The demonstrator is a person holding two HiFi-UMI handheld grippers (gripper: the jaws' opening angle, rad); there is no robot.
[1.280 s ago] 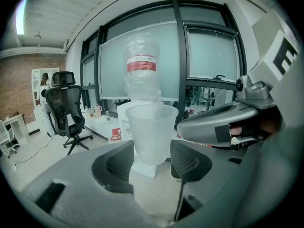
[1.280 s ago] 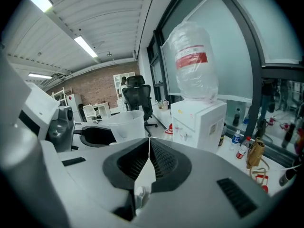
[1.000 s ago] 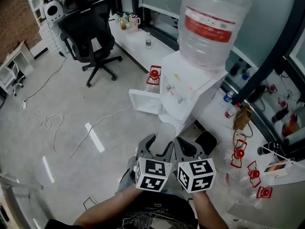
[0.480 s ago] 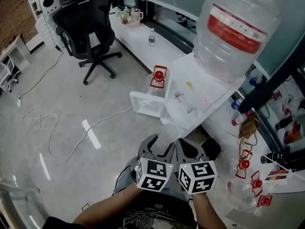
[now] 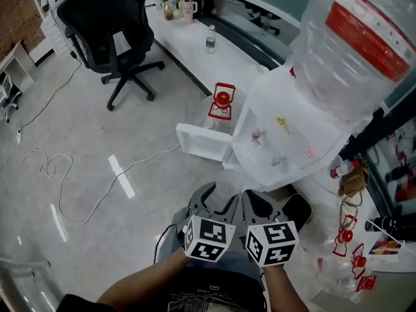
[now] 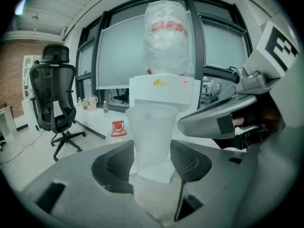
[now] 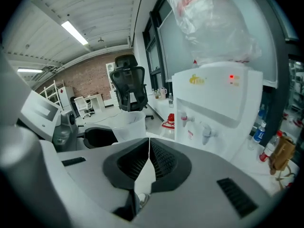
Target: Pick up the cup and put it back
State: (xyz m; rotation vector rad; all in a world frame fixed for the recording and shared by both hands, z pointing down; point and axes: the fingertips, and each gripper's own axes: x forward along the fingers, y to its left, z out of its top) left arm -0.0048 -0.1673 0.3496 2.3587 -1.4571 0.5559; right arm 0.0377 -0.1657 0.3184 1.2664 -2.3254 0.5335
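Note:
A translucent plastic cup (image 6: 151, 132) stands upright between the jaws of my left gripper (image 6: 152, 158), which is shut on its lower part. In the head view the cup (image 5: 225, 191) shows faintly above the left gripper (image 5: 216, 201), low in the middle. My right gripper (image 5: 257, 204) is close beside it on the right. In the right gripper view the right gripper (image 7: 148, 148) is shut with nothing between its pads, and the cup (image 7: 129, 125) shows to its left. A white water dispenser (image 5: 279, 129) with a large bottle (image 5: 364, 38) on top stands just ahead.
The dispenser's open white drip tray (image 5: 201, 142) juts out to the left. A red lantern-shaped object (image 5: 222, 101) stands on the floor by a long white desk (image 5: 195, 44). A black office chair (image 5: 107, 31) is at the far left, a cable (image 5: 52, 168) lies on the floor, and a black bin (image 5: 296, 207) sits by the dispenser.
The head view has swung, so the dispenser and its bottle now sit further right and lower. Both grippers keep the same pose, with the cup still in the left one.

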